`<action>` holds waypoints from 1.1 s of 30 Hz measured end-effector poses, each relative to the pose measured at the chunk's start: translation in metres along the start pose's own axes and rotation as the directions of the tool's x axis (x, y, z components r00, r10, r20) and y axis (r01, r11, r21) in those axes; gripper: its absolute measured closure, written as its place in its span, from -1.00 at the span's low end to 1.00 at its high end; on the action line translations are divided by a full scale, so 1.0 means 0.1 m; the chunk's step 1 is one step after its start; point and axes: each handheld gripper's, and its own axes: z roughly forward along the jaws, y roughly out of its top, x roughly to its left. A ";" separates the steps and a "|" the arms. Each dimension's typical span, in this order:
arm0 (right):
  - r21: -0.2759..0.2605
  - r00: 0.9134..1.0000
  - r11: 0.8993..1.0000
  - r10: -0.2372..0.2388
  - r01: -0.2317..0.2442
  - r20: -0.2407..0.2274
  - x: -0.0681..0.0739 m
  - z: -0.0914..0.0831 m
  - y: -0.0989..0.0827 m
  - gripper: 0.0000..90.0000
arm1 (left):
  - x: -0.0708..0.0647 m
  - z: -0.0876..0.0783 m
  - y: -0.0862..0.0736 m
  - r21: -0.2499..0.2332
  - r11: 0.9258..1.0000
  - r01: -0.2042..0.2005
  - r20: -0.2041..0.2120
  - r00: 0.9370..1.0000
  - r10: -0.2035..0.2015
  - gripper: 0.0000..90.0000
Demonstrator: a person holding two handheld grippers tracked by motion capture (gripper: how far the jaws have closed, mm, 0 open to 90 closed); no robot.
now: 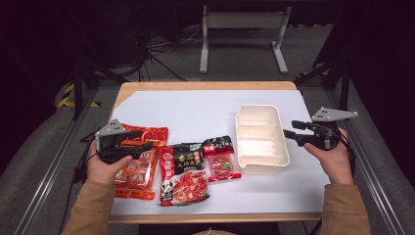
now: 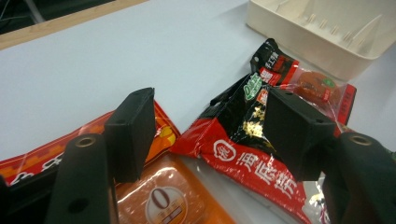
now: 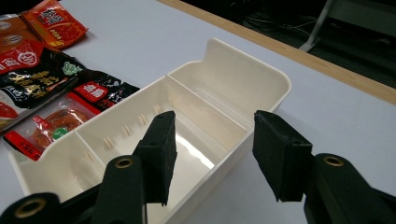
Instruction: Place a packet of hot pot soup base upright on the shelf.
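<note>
My left gripper [image 1: 147, 146] hovers open over an orange sauce packet [image 1: 137, 172], with nothing between its fingers. In the left gripper view the open left gripper [image 2: 210, 133] frames that orange packet [image 2: 173, 200] and a black-and-red packet [image 2: 238, 135]. A small packet with a clear window [image 2: 317, 86] lies beyond, near the white divided tray [image 2: 327, 51]. My right gripper [image 1: 288, 133] is open just right of the white tray [image 1: 259, 117]. In the right gripper view the right gripper [image 3: 215, 154] straddles the tray's near long wall [image 3: 233, 140]; the tray's compartments hold nothing.
A red packet [image 1: 149, 133] lies at the far left behind the orange one. The black-and-red packet [image 1: 183, 171] and the small windowed packet [image 1: 221, 159] sit mid-table on the white sheet [image 1: 195, 110]. A metal stand [image 1: 242, 22] is on the floor beyond the table.
</note>
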 end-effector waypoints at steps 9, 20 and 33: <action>0.010 1.000 1.000 0.003 -0.003 0.004 0.01 0.03 -0.01 0.05 | -0.06 0.17 0.02 -0.010 0.999 0.031 0.039 0.999 -0.031 -0.28; 0.029 1.000 1.000 -0.002 0.002 -0.001 0.04 0.11 -0.02 0.03 | -0.16 0.38 0.08 -0.001 1.000 0.017 0.061 0.998 -0.016 -0.37; 0.034 1.000 0.999 0.000 0.000 -0.001 0.05 0.13 -0.03 0.02 | -0.09 0.71 -0.10 0.089 0.991 0.102 0.079 0.991 -0.109 -0.27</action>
